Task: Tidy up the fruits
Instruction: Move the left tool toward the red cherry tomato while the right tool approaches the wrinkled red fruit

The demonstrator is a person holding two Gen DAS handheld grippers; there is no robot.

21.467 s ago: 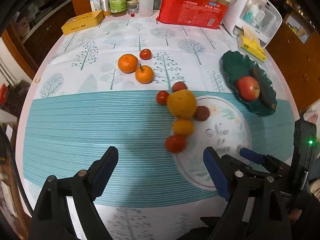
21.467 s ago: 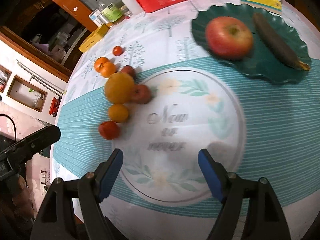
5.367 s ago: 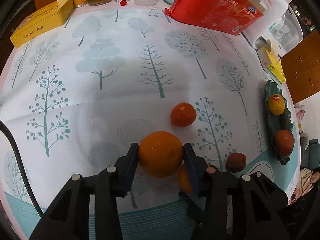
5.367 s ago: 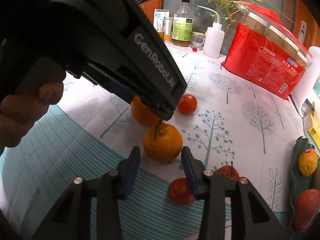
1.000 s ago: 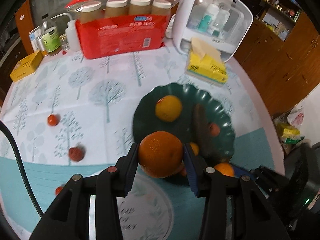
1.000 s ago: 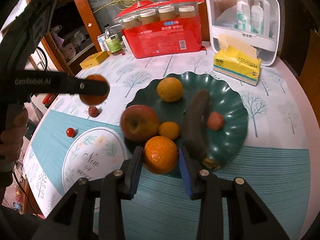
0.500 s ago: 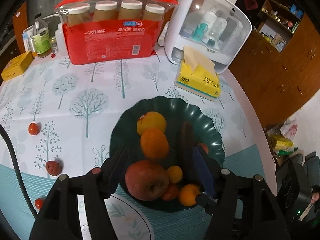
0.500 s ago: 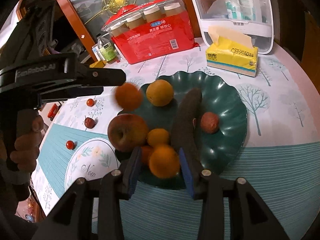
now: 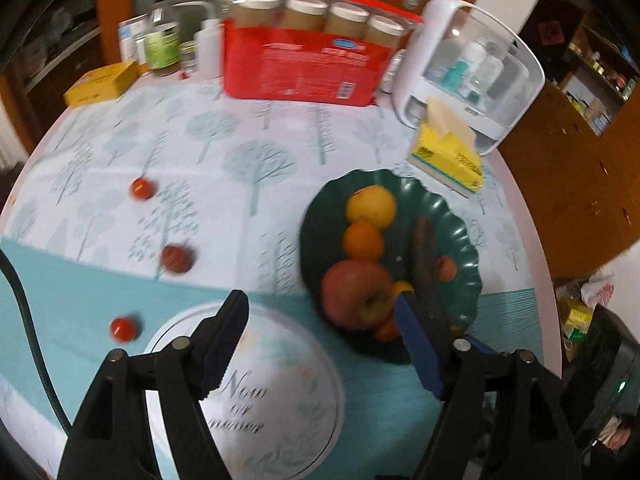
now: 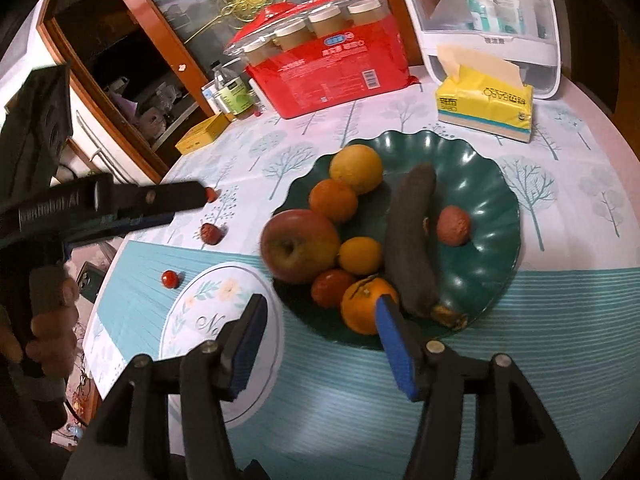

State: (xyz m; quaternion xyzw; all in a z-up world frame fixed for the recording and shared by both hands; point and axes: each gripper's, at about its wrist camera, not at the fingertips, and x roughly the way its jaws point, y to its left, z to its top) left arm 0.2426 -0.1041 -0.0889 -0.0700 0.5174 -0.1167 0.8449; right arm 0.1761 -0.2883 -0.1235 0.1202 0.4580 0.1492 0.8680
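A dark green plate (image 10: pixel 488 184) (image 9: pixel 464 216) holds a red apple (image 10: pixel 298 244), a yellow orange (image 10: pixel 356 168), two oranges (image 10: pixel 334 199) (image 10: pixel 362 310), a small yellow fruit (image 10: pixel 360 255), a tomato (image 10: pixel 331 287), a dark banana (image 10: pixel 412 240) and a brownish fruit (image 10: pixel 453 225). Three small red fruits (image 9: pixel 141 189) (image 9: pixel 175 259) (image 9: pixel 123 328) lie loose on the cloth, left of the plate. My left gripper (image 9: pixel 320 340) is open and empty, above the round placemat. My right gripper (image 10: pixel 320 344) is open and empty at the plate's near rim.
A round white placemat (image 9: pixel 280 392) lies near the front. At the back stand a red pack of jars (image 9: pixel 304 60), a white box (image 9: pixel 476 68), a yellow tissue pack (image 9: pixel 448 156), bottles (image 9: pixel 160 44) and a yellow tin (image 9: pixel 102 82). The table edge curves at right.
Both grippers have let their oranges go onto the plate and opened. The left gripper has drawn back left toward the placemat; the right has pulled back a little.
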